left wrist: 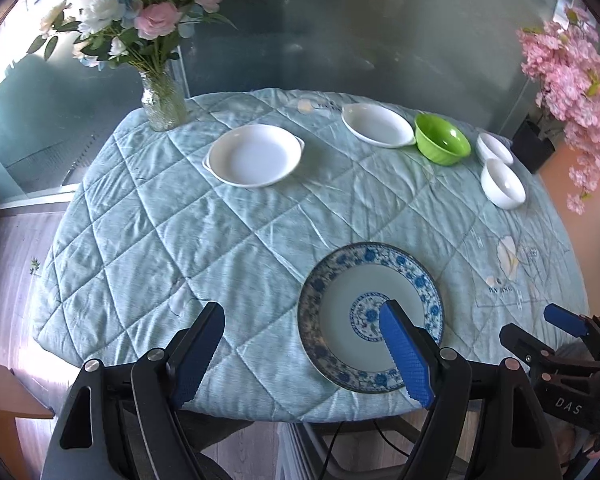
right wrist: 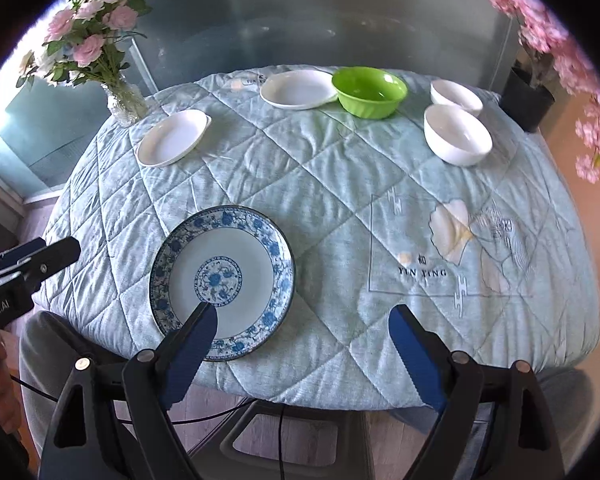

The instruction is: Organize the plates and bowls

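Observation:
A blue-and-white patterned plate (left wrist: 340, 300) (right wrist: 222, 280) lies near the front edge of the quilted table. Farther back sit a white handled plate (left wrist: 254, 156) (right wrist: 174, 138), a second white plate (left wrist: 376, 124) (right wrist: 298, 90), a green bowl (left wrist: 442, 140) (right wrist: 370, 86) and two white bowls (left wrist: 502, 184) (right wrist: 458, 134), (left wrist: 494, 148) (right wrist: 456, 98). My left gripper (left wrist: 302, 354) (right wrist: 48, 250) hovers open over the front edge, its right finger above the patterned plate. My right gripper (right wrist: 304, 354) (left wrist: 540, 328) hovers open just right of that plate, holding nothing.
A glass vase of flowers (left wrist: 162, 100) (right wrist: 124, 100) stands at the table's back left corner. A black pot with pink blossoms (left wrist: 534, 148) (right wrist: 528, 98) stands beyond the back right. The light-blue quilted cloth (left wrist: 220, 248) (right wrist: 340, 184) covers the table. A person's legs show below the front edge.

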A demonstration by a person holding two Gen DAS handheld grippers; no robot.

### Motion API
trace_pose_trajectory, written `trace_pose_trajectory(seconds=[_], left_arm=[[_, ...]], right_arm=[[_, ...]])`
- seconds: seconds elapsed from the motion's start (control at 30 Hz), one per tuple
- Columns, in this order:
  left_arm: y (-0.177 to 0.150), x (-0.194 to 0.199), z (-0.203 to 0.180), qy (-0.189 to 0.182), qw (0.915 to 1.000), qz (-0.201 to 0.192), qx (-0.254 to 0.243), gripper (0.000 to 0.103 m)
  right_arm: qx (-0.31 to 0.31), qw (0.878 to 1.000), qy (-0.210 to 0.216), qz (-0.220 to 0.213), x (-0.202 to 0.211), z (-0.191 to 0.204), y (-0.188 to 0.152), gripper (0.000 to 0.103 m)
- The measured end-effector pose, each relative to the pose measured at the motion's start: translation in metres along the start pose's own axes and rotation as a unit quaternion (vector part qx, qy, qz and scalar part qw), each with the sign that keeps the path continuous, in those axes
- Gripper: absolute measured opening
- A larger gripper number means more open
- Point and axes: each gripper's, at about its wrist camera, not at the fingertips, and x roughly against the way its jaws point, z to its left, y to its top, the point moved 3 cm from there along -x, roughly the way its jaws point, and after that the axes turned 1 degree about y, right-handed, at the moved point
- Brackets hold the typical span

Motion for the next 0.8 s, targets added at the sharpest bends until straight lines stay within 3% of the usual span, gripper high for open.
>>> trace_pose_trajectory(seconds=[0.3,0.57,0.8], left_arm=[[0.015,-0.013,0.012,0.014,0.9996,0.014,0.018,0.079],[0.069,-0.060,0.046,0.004,0.9983,0.039,0.042,0.079],[0.132,-0.102,0.085,0.008,0.9982,0.041,0.043,0.079]], right_arm=[[-0.001,1.000,0.007,-0.004,-0.006,0.004,0.017,0.088],[0.025,0.999,0.036,-0.002,-0.031,0.013,0.064,0.088],[0.079,0.993,0.086,-0.007,-0.054,0.042,0.133,0.088]])
